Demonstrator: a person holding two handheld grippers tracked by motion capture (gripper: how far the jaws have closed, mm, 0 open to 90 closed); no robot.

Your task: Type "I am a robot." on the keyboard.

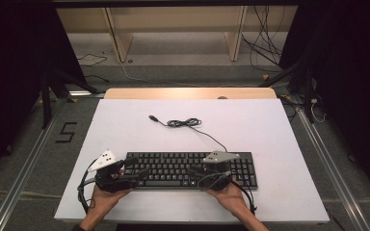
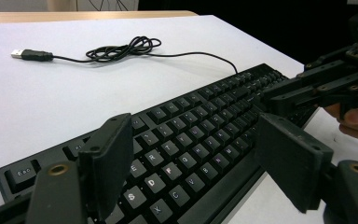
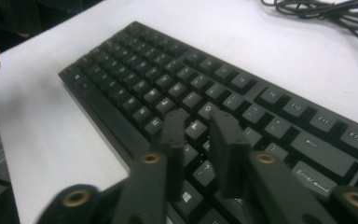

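Left gripper view: keyboard's (image 2: 186,140) USB plug (image 2: 30,55).

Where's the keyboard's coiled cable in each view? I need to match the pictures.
High view: coiled cable on the white table, behind the keyboard, centre.
Left gripper view: coiled cable top centre, USB plug at left.
Right gripper view: coiled cable at the top right corner.
Shared landmark: the keyboard.

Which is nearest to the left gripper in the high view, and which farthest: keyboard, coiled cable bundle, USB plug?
1. Keyboard: directly under the left gripper, at its left end.
2. Coiled cable bundle: farther back on the white table, right of the gripper.
3. USB plug: a little farther back still, though close to the bundle's distance.
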